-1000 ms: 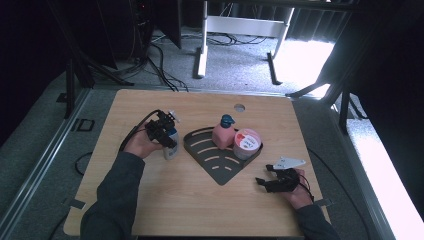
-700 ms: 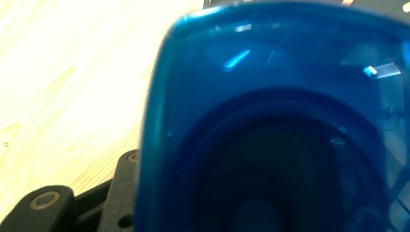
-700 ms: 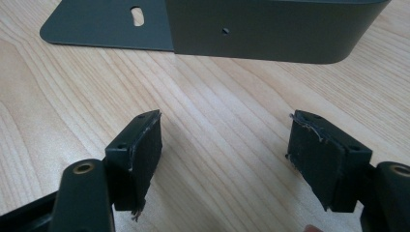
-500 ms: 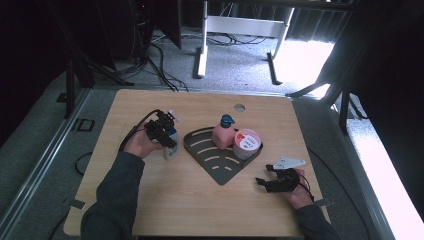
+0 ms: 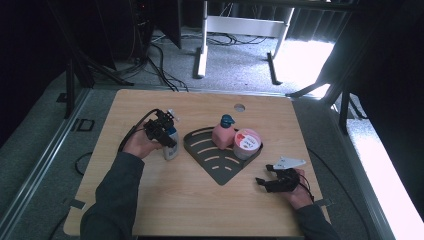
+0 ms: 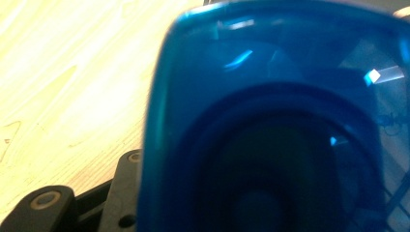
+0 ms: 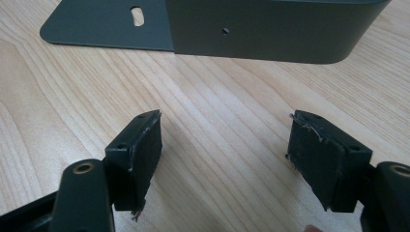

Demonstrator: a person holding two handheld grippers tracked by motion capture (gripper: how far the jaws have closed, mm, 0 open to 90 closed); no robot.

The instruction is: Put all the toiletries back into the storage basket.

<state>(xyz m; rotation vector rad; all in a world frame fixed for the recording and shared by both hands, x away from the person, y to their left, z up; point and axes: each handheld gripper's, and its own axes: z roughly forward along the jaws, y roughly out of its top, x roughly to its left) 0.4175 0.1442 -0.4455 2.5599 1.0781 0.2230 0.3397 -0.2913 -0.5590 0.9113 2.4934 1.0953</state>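
**Left gripper clamps blue bottle beside the rack**

The left gripper [image 5: 165,131] grasps the blue bottle [image 5: 171,143], which stands upright on the table [image 5: 150,200] just left of the dark rack [image 5: 220,160]. The right gripper [image 7: 225,154] rests on the wood, jaws apart and holding nothing
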